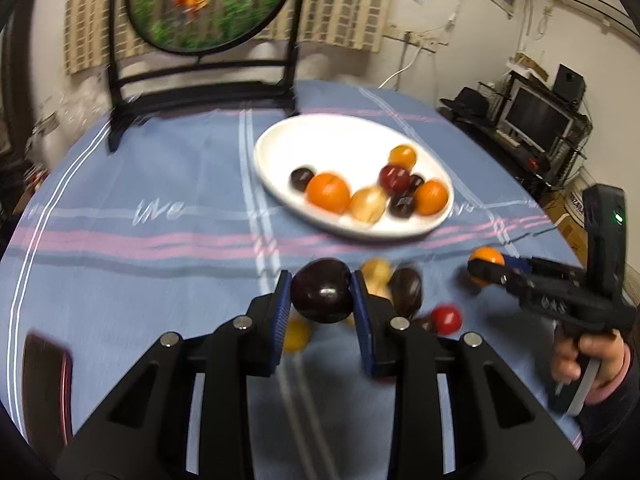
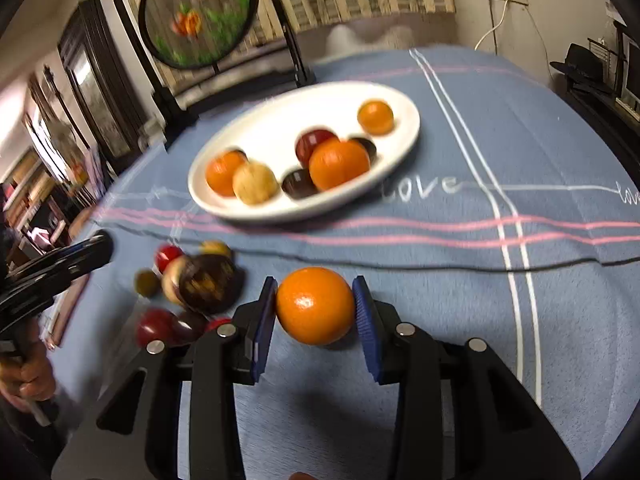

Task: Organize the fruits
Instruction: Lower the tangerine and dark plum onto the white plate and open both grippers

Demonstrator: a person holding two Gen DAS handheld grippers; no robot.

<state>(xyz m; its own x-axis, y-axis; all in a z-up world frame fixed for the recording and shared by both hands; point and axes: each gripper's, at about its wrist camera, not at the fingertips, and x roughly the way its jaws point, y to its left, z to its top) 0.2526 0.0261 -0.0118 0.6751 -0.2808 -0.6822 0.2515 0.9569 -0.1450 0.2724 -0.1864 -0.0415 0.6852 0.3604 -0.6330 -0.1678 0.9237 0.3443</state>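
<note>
The round dark purple plum (image 1: pixel 322 296) sits between the blue pads of the left gripper (image 1: pixel 322 300), which is closed on it; it seems to hang a little above the blue striped tablecloth (image 1: pixel 140 272). The round glossy orange (image 2: pixel 315 306) is clamped in the same way in the right gripper (image 2: pixel 316 308), with its shadow just under it. The oval white ceramic plate (image 1: pixel 280 148) lies at about twelve o'clock from the plum and already carries several fruits. A loose pile of small fruits (image 2: pixel 192 280) remains on the cloth at about nine o'clock from the orange.

To do this step well, I think each fruit should go high over the plate rim and come down on a bare part, because round fruits roll easily.

Both views are blurred. The loose fruits partly hide each other, so their number is unclear. A dark red flat object (image 1: pixel 46 380) at the left edge is cut off.
</note>
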